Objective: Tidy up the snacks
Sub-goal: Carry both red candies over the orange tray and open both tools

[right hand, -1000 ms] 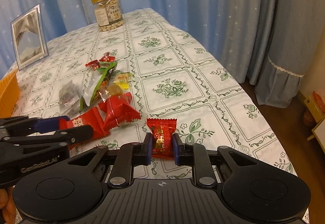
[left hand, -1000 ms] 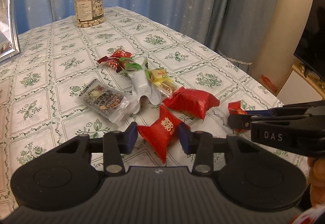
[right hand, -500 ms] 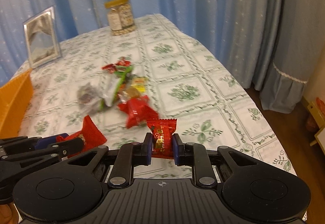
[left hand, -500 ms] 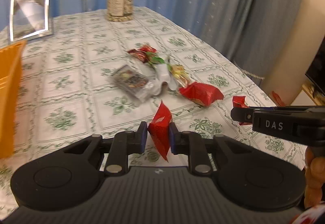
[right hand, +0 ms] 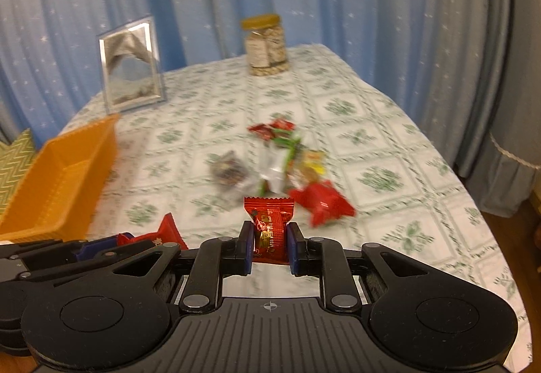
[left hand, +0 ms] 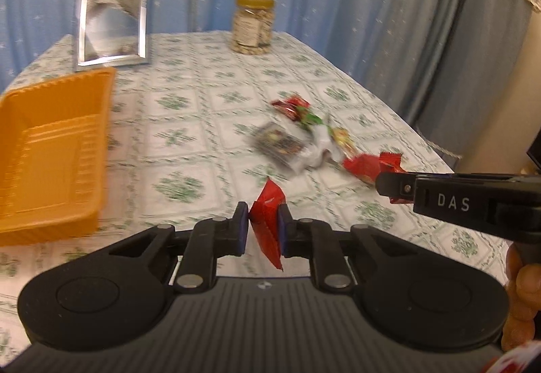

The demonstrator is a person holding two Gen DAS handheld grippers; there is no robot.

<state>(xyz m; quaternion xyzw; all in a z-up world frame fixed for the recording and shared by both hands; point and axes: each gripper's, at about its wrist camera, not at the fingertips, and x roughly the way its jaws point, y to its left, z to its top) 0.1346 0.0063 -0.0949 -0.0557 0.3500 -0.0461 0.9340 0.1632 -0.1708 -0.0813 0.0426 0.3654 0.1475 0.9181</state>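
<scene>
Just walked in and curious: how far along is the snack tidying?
Barely begun. Done: nothing, the orange tray looks empty. In hand: the left claw pinches a red packet, and the right claw pinches a red candy, both lifted off the table. Left: the snack pile in the middle of the table.

Bare tablecloth (left hand: 189, 150) between orange tray (left hand: 50, 150) and snack pile (left hand: 304, 143), unobstructed.

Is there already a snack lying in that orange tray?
No, the orange tray shows only its bare ribbed bottom in the left wrist view.
</scene>
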